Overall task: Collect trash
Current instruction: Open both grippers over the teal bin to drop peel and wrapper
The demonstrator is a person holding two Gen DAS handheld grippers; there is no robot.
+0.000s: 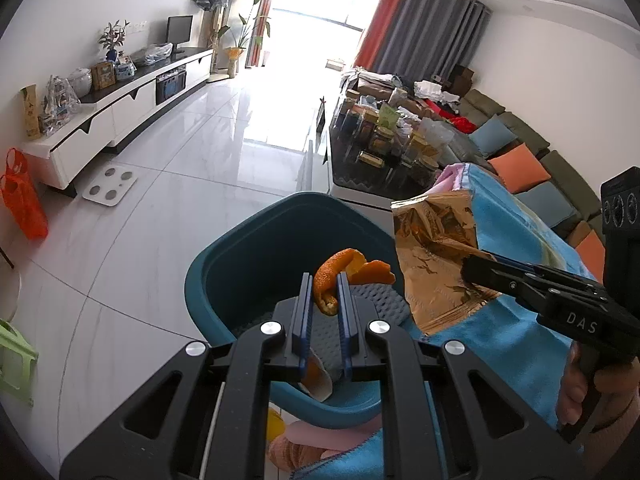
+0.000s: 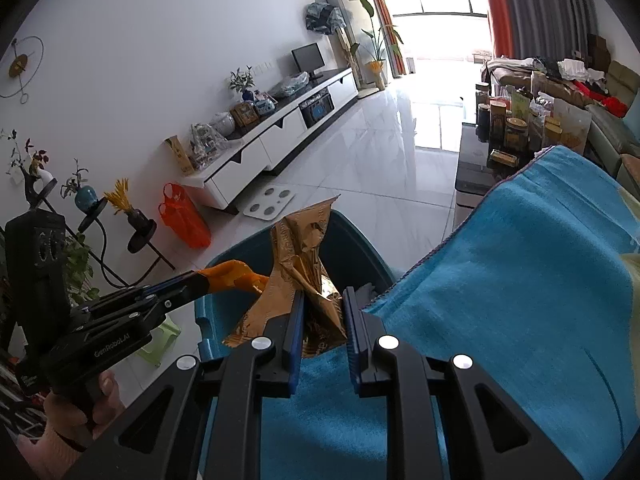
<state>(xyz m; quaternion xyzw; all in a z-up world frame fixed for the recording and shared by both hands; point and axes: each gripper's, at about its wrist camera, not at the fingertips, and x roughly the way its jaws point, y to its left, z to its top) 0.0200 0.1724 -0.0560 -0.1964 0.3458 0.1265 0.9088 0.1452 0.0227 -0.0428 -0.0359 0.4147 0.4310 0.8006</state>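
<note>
Both jaw pairs pinch trash: left gripper (image 1: pixel 324 300) holds curled orange peel (image 1: pixel 340 276) directly above the teal plastic bin (image 1: pixel 224 256); right gripper (image 2: pixel 323 304) holds a crumpled gold foil wrapper (image 2: pixel 304 256) over its near rim.

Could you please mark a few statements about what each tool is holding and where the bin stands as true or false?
1. The left tool grips an orange peel. True.
2. The right tool is empty. False: it pinches a crumpled gold wrapper.
3. The teal bin stands below both tools. True.
4. The cloth beside the bin is red. False: it is blue.
5. The orange peel already lies on the floor. False: it is held above the bin.
</note>
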